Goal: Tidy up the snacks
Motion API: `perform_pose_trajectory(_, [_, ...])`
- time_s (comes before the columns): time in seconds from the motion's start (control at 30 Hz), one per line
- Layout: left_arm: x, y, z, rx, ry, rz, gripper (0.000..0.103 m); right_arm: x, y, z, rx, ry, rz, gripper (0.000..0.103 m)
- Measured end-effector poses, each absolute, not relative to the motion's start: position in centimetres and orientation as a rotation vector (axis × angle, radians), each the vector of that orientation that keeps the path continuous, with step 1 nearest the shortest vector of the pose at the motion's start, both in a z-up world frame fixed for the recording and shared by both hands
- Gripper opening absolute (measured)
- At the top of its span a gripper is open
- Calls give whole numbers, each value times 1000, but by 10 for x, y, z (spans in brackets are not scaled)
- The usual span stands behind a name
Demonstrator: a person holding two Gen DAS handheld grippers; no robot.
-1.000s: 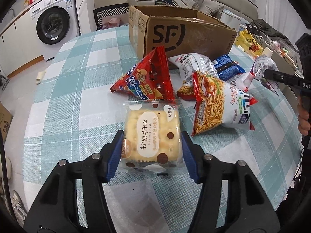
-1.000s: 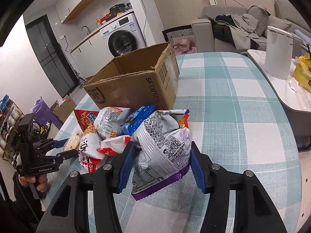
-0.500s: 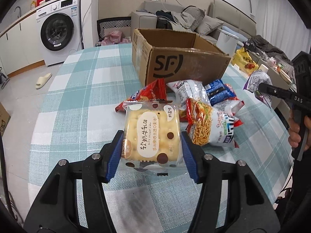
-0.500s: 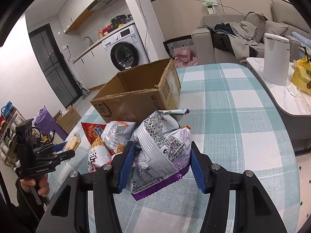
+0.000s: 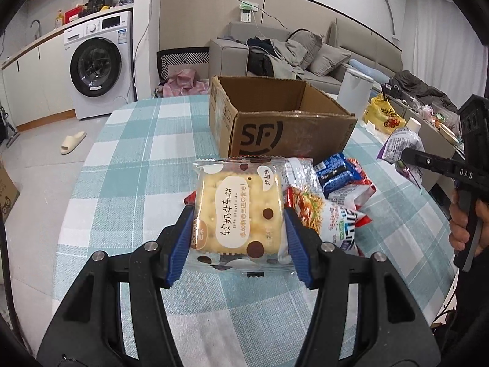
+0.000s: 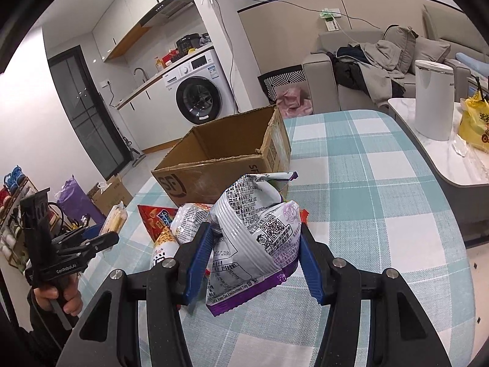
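Left gripper (image 5: 237, 241) clamps the cracker pack (image 5: 238, 211) between its pads; right gripper (image 6: 255, 260) grips the purple bag (image 6: 256, 235), both above the table (image 5: 137, 153).

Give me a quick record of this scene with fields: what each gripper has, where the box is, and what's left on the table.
left gripper: shut on the yellow cracker pack, held above the table
right gripper: shut on the white and purple snack bag
cardboard box: open, on the checked tablecloth, behind the snacks; nothing visible inside
snack pile: several bags lying in front of the box
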State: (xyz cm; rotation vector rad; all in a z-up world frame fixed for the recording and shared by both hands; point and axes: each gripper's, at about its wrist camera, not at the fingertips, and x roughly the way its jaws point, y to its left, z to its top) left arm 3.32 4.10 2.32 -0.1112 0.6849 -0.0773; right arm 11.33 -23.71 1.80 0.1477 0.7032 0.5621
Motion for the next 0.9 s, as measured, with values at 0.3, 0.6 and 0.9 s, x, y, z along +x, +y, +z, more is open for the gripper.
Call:
perform_pose_trajectory(0.3, [43, 37, 38, -108, 651, -68, 55, 114, -228, 31, 168, 670, 568, 55])
perform_pose_trajectory(0.6, [61, 29, 64, -69, 604, -63, 55, 119, -218, 47, 163, 639, 568, 55])
perform_pose_trajectory(0.9, [76, 21, 84, -58, 577, -70, 55, 127, -206, 59, 163, 622, 575, 55])
